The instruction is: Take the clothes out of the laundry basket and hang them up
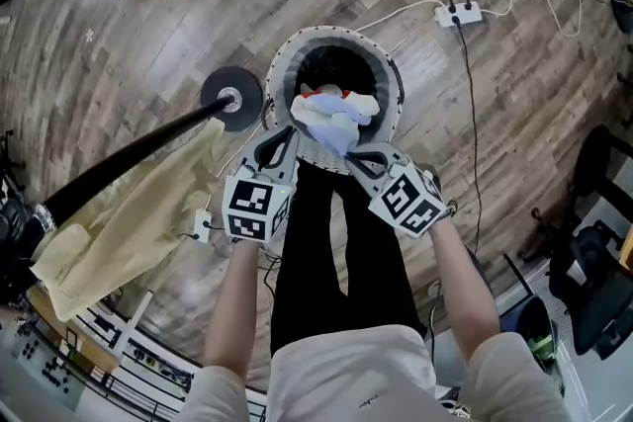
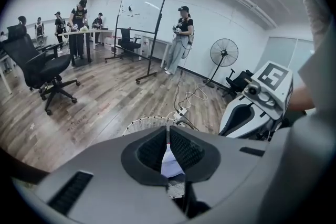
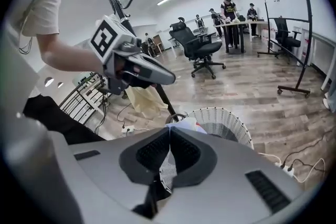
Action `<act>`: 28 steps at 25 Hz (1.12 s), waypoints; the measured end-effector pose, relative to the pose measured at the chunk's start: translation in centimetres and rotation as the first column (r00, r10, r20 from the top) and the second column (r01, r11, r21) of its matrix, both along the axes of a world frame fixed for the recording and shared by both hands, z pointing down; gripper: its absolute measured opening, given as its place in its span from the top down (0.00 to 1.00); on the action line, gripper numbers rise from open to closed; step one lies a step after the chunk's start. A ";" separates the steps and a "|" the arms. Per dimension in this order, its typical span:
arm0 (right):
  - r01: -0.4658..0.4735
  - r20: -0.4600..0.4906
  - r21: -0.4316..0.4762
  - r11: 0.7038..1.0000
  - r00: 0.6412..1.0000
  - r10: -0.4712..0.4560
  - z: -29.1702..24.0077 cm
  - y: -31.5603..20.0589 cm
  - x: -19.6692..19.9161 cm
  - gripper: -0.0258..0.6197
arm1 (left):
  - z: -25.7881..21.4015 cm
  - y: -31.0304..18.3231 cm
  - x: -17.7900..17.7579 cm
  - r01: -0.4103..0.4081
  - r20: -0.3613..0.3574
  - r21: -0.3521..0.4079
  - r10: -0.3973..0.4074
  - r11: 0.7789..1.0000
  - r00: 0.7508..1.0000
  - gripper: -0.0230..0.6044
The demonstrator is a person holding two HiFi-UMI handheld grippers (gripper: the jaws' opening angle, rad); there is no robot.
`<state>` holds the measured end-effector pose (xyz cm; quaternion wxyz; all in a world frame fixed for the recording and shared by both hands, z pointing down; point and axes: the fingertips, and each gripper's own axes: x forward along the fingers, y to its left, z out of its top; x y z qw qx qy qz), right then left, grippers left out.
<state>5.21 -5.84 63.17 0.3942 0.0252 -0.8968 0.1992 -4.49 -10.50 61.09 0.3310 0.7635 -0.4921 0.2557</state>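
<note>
The left claw (image 2: 168, 131) was seen nearly closed, its pads pinched on a fold of a pale white-and-blue garment (image 1: 331, 119). The cloth showed in the narrow slit between the jaws at the lower centre of the left gripper view. The right claw (image 3: 169, 132) was likewise drawn almost together, and a thin, finely checked edge of the same garment was gripped between its pads.

In the head view both claws were held side by side at the centre of the frame. The garment was bunched just above their tips, over the mouth of the white laundry basket (image 1: 388, 79), where a scrap of red cloth (image 1: 346, 95) could be made out. The basket was set on the wooden floor (image 1: 178, 5).

Just left of the basket the round base of a coat stand (image 1: 230, 99) was seen, its dark pole running to the lower left with a pale yellow garment (image 1: 129, 222) hung beside it. A white power strip (image 1: 460, 13) lay at the upper right.
</note>
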 end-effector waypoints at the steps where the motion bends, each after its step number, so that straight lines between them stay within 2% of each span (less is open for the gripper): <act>1: 0.009 0.013 0.007 1.000 1.000 -0.009 -1.3 0.0 0.2 0.94 | -0.5 0.0 -0.2 0.010 0.002 0.001 -0.010 1.000 1.000 0.91; 7: 0.067 0.062 0.065 0.996 0.996 -0.071 -8.3 -0.1 1.3 0.94 | -3.0 0.8 -1.6 0.061 0.013 -0.015 -0.061 0.998 0.998 0.91; 11: 0.102 0.126 0.085 0.991 0.986 -0.112 -13.3 -0.3 1.5 0.94 | -4.5 0.9 -2.0 0.104 -0.016 -0.027 -0.105 0.994 0.994 0.91; 17: 0.109 0.199 0.144 0.984 0.970 -0.137 -19.7 -0.8 2.3 0.94 | -5.8 1.5 -0.9 0.096 -0.023 -0.043 -0.097 0.994 0.995 0.91; 21: 0.106 0.226 0.181 0.978 0.963 -0.146 -22.6 -0.4 2.3 0.94 | -5.5 3.6 -0.1 0.094 -0.057 -0.084 -0.099 0.992 0.993 0.90; 23: 0.103 0.235 0.202 0.974 0.960 -0.150 -23.9 -0.5 2.4 0.94 | -5.2 4.6 0.6 0.091 -0.084 -0.106 -0.100 0.990 0.991 0.81; 28: 0.102 0.253 0.250 0.963 0.953 -0.166 -26.7 -0.4 2.3 0.94 | -4.7 7.2 2.9 0.052 -0.162 -0.158 -0.077 0.986 0.984 0.72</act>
